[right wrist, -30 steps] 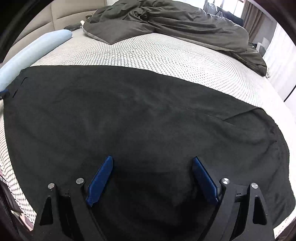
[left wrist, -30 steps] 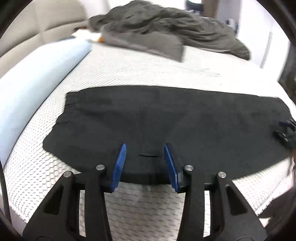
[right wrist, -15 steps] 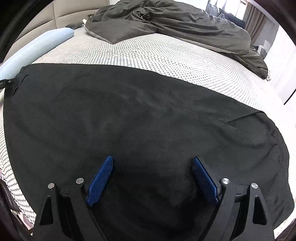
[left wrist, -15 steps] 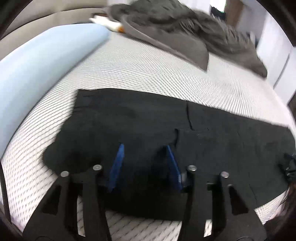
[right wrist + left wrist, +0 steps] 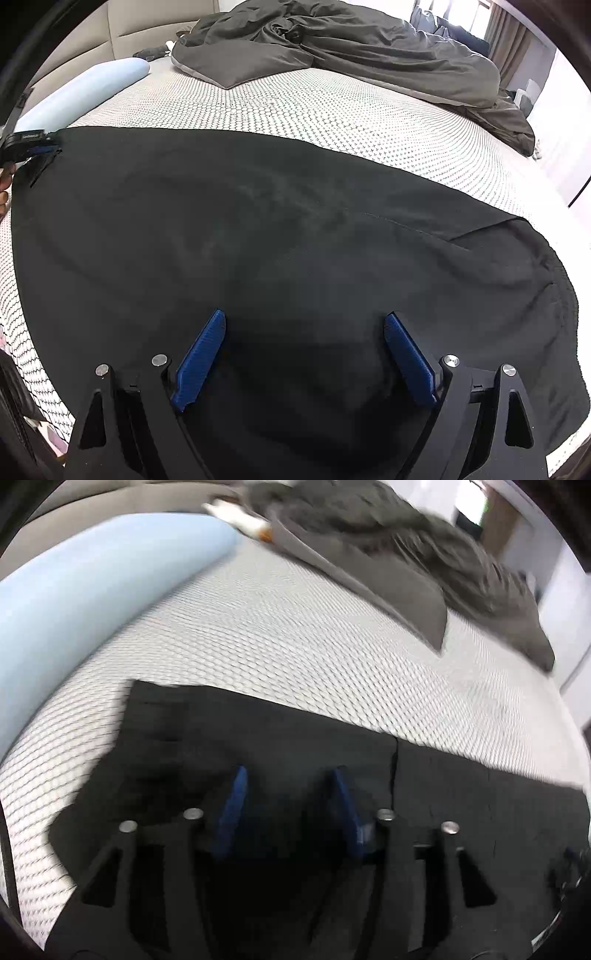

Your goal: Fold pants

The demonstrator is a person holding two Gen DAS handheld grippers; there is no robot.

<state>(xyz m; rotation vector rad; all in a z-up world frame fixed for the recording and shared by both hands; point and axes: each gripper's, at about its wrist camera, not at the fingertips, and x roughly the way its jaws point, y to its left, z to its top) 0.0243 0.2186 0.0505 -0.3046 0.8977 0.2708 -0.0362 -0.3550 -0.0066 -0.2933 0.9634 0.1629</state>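
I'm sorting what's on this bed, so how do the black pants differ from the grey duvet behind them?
The black pants lie spread flat and smooth at the near edge of the mattress; the grey duvet is bunched in a rumpled heap at the far side. The pants are near-black, the duvet a lighter charcoal. Both grippers hover over the pants, none near the duvet. Both are dark fabric on the same mattress.

Nothing readable here tbh. The only lettering I can spot is a small pale label on top of the left gripper (image 5: 31,142), seen at the far left edge of the right wrist view, and it's way too tiny and blurry to make out. Left wrist view is smeared, no text there.
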